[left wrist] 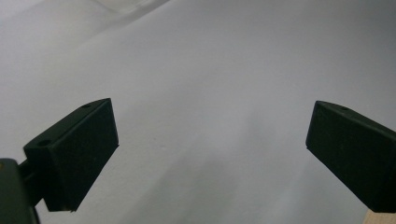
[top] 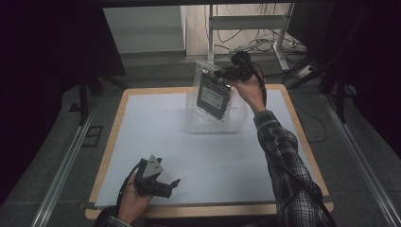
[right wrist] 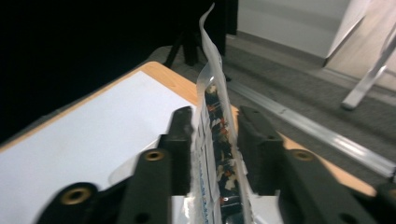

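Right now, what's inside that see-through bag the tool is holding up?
Inside the clear bag, pinched by the right tool, sits a dark flat packet with a blue and white label. The right gripper view shows small dark, white and orange bits edge-on; what they are stays unclear.

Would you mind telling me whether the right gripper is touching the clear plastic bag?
Touching. In the right gripper view, the right gripper has its two black jaws pressed against both sides of the clear plastic bag, with no gap visible.

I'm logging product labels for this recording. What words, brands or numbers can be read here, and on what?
None can be read.
The clear bag held by the right gripper holds a dark packet with a white and blue label, its print too small and blurred.
The white table cover carries no text.
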A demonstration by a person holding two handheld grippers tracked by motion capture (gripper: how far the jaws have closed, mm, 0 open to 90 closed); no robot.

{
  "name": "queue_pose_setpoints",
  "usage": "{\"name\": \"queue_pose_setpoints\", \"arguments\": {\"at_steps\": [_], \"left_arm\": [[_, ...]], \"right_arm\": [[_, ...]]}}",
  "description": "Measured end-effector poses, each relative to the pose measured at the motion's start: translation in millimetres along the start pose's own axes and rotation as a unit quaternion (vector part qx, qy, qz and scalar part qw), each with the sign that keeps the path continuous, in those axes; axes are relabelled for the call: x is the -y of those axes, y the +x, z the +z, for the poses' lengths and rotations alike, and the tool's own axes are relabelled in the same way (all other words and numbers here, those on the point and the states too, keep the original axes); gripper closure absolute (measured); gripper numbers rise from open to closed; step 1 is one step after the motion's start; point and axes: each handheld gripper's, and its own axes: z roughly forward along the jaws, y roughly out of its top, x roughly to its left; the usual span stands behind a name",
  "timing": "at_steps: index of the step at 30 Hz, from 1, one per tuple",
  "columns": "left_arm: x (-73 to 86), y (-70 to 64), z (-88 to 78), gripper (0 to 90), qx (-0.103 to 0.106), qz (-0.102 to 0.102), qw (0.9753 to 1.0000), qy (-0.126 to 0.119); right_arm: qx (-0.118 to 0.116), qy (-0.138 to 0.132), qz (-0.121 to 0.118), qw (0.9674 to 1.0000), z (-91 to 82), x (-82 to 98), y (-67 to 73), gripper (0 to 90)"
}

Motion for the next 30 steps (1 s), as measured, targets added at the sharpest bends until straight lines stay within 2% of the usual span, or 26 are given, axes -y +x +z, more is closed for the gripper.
{"name": "queue_pose_setpoints", "arguments": {"at_steps": [3,8,14,17,21,30], "left_arm": [[-0.1,-0.1,-0.1,2.0,-0.001,0.001,1.0,0.001],[-0.2,-0.4,-0.6,1.9,0.0,0.007,1.0,0.0],[-0.2,2.1,-4.4,1.8,0.014,0.003,0.9996,-0.026],[0.0,4.3,-6.3,1.8,0.019,-0.004,0.9992,-0.034],[0.4,5.8,-6.2,1.9,0.02,-0.011,0.9992,-0.034],[0.5,5.8,-5.2,1.8,0.019,-0.007,0.9991,-0.037]], "right_arm": [[0.015,-0.004,-0.017,0.9997,-2.5,-0.5,2.4,53.1],[0.024,0.0,-0.024,0.9994,-6.9,0.3,3.2,42.6],[0.038,0.004,-0.029,0.9989,-16.3,2.4,4.0,35.1],[0.034,0.002,-0.029,0.999,-21.5,3.1,4.6,31.6],[0.03,0.0,-0.033,0.999,-27.7,4.7,5.7,27.8],[0.026,-0.003,-0.041,0.9988,-36.9,12.2,7.8,18.4]]}}
